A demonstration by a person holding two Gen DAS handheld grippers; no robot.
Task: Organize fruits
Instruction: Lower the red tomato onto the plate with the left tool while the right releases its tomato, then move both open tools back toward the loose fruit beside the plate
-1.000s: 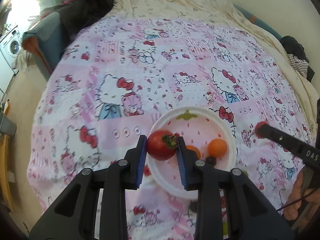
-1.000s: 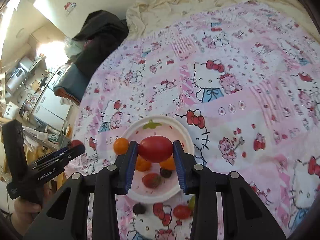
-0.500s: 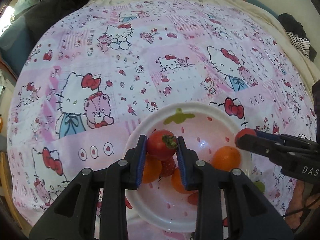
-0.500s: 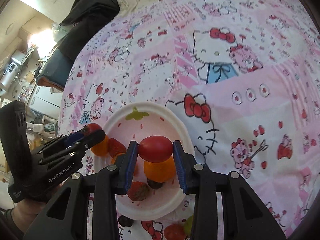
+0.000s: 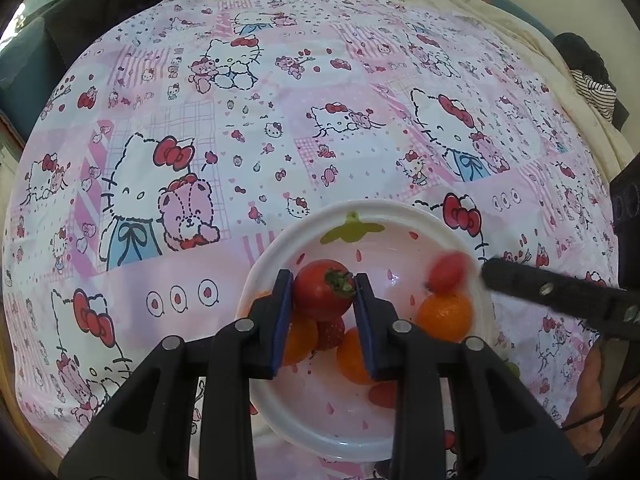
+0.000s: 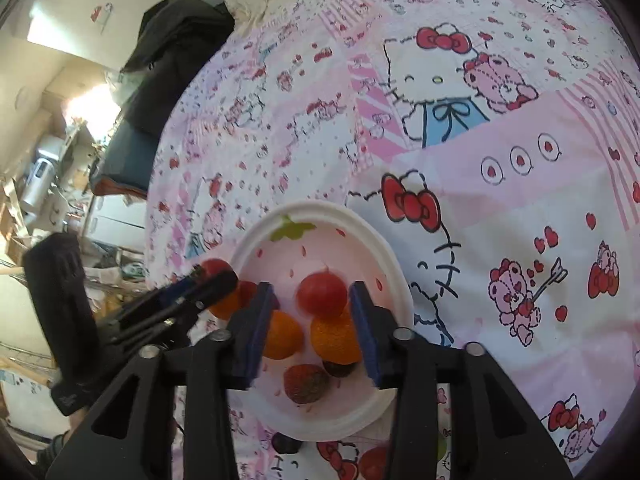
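Note:
A white strawberry-print bowl (image 5: 400,216) sits on the Hello Kitty bedspread and holds oranges (image 5: 444,316), a strawberry (image 5: 330,330) and other fruit. My left gripper (image 5: 323,289) is shut on a red tomato (image 5: 322,288) with a green stem, held over the bowl. My right gripper (image 6: 313,300) stands open over the same bowl (image 6: 384,248); a red tomato (image 6: 322,294) lies loose between its fingers, on top of an orange (image 6: 334,340). In the left wrist view that tomato (image 5: 448,272) shows blurred beside the right gripper's tip.
A dark fruit (image 6: 286,442) and a red one (image 6: 374,462) lie on the bedspread just outside the bowl's near rim. Dark clothes (image 6: 172,48) lie piled at the bed's far corner. Shelves and appliances (image 6: 44,176) stand beyond the bed's left edge.
Both grippers have come lower and closer over the bowl. My right gripper has opened and let go of its tomato, which now rests on the oranges. My left gripper still holds its tomato.

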